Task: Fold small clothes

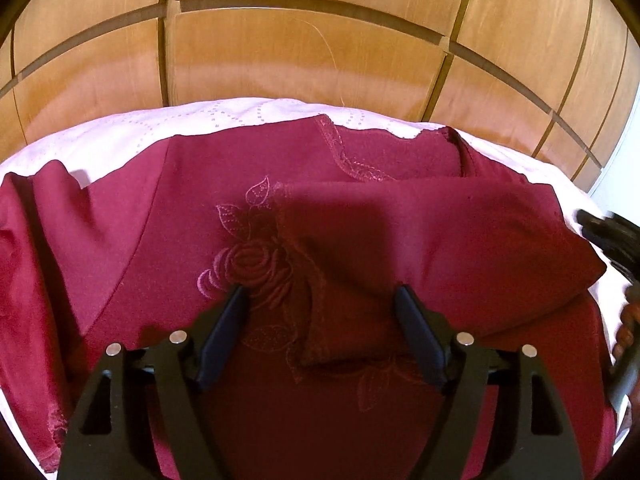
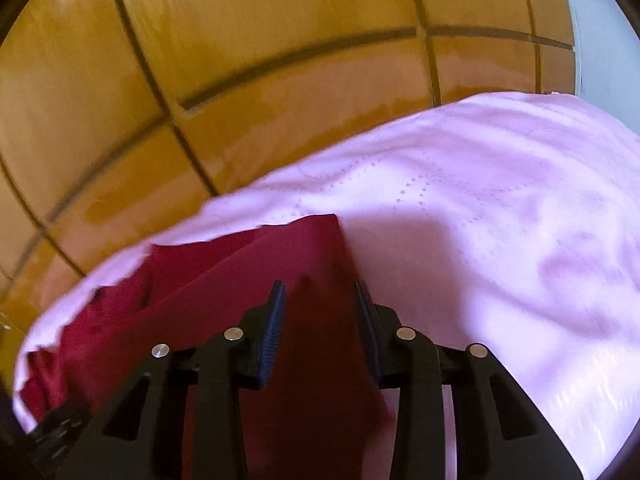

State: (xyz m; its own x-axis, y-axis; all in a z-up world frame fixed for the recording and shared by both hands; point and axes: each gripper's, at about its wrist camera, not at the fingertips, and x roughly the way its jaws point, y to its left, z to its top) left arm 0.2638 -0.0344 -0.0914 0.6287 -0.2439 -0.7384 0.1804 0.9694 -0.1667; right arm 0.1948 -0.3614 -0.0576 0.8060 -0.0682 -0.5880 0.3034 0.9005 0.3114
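Garment: a maroon cloth point(image 1: 168, 216) with rose embroidery point(image 1: 252, 268) lies spread on the pale pink sheet point(image 1: 120, 136), directly ahead of and beneath both tools.
Folded part: one flap point(image 1: 440, 232) is turned over onto the middle; its corner lies between the left tool's fingers, just ahead of them.
Left gripper point(image 1: 320, 300): jaws wide apart, pads clear of the fabric, holding nothing.
Right gripper point(image 2: 320, 292): jaws partly apart over the garment's right edge point(image 2: 344, 264); nothing looks pinched, though blur makes it less certain.
Backdrop: wooden wardrobe doors point(image 1: 304, 52) beyond the bed.
Risk, flap: loose and puffy, it may spring back or slide off once unattended.
Risk, snagging: a finger lifting away could catch the corner and drag the fold askew.
Risk, sheet: a low pinch could grab the pink sheet along with the cloth.
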